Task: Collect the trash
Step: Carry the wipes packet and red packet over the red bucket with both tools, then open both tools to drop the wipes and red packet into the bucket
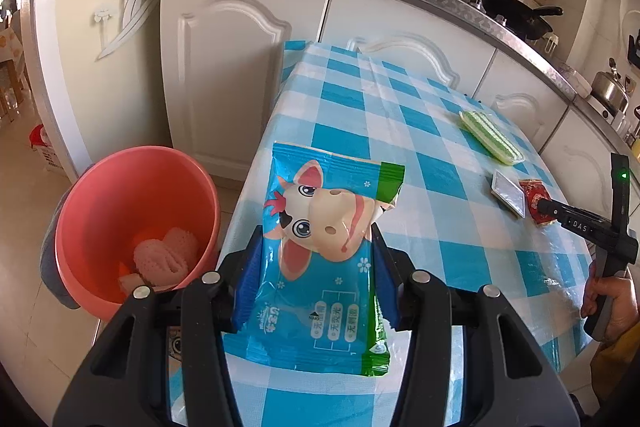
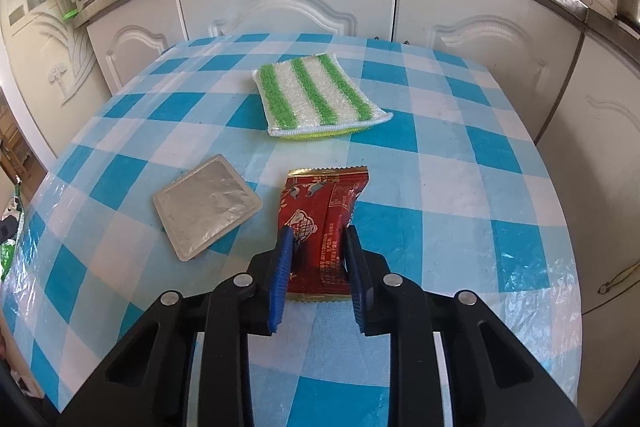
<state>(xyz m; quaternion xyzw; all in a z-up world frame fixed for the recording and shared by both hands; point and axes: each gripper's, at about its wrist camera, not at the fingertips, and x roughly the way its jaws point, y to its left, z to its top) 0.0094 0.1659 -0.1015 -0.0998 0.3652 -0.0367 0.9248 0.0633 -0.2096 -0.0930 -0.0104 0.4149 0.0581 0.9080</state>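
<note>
blue cow wrapper [image 1: 320,267] pinched by left gripper [image 1: 318,239]; right gripper [image 2: 318,239] jaws flank red wrapper [image 2: 322,227].

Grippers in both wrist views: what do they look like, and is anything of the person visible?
Both the left gripper and right gripper have black plastic linkage arms with silver round rivets and ribbed blue finger pads. From the left wrist view, the right unit shows white "DAS" lettering, a green lit LED, and a bare hand with a mustard-yellow sleeve.
</note>
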